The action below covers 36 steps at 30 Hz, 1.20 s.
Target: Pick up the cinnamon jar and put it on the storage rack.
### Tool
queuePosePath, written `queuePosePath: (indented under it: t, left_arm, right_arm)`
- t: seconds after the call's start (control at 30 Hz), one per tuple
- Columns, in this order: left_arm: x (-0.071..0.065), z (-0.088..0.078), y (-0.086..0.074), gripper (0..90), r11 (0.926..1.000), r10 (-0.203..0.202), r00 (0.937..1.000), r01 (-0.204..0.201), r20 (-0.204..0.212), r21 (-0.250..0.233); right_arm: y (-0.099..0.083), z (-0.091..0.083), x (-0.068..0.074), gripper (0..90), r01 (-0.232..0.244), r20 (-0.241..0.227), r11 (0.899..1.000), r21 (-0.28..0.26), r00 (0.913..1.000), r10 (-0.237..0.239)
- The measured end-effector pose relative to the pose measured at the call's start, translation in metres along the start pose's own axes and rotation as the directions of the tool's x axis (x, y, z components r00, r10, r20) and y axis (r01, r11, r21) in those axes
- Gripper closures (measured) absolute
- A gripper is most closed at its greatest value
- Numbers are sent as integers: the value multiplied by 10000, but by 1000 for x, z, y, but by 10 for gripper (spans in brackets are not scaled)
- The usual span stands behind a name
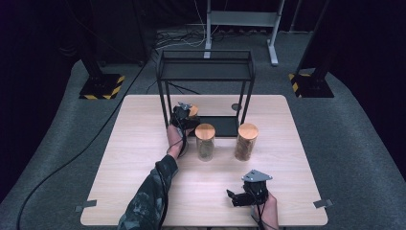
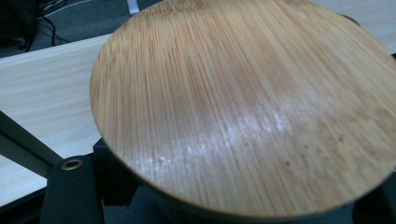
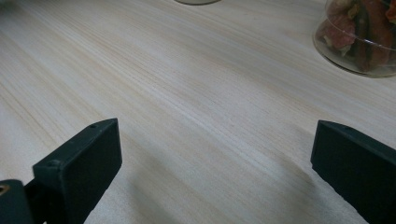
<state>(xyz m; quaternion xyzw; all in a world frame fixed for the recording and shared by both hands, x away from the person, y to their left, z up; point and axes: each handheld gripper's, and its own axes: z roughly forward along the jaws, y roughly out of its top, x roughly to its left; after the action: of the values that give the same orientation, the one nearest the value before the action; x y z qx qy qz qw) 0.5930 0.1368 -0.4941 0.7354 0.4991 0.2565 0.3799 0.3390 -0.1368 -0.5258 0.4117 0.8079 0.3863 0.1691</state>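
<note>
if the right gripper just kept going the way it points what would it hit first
Probably the bare table; its open jaws look along the wood. The jar of reddish pieces sits off to one side, though depth is unclear.

Two jars [image 1: 205, 142] [image 1: 246, 141] and the rack [image 1: 206, 72] are blocking my way toward the desk's [image 1: 143, 191] far edge; its near half is lying open.
</note>
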Motion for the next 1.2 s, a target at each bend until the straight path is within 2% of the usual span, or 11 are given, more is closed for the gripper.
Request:
queuePosePath:
  t: [0.93, 1.07, 1.2]
  left_arm:
    - [-1, 0, 4, 243, 9992, 128, 9998, -124, -124, 368]
    - [0, -2, 8, 218, 9988, 117, 9999, -111, -108, 474]
    - [2, -5, 12, 114, 9977, 90, 10000, -88, -32, 665]
  right_arm:
    - [0, 0, 0, 11, -2, -12, 10000, -22, 10000, 2]
    - [0, 0, 0, 11, -2, -17, 10000, -25, 10000, 2]
    - [0, 0, 0, 11, -3, -12, 10000, -32, 10000, 3]
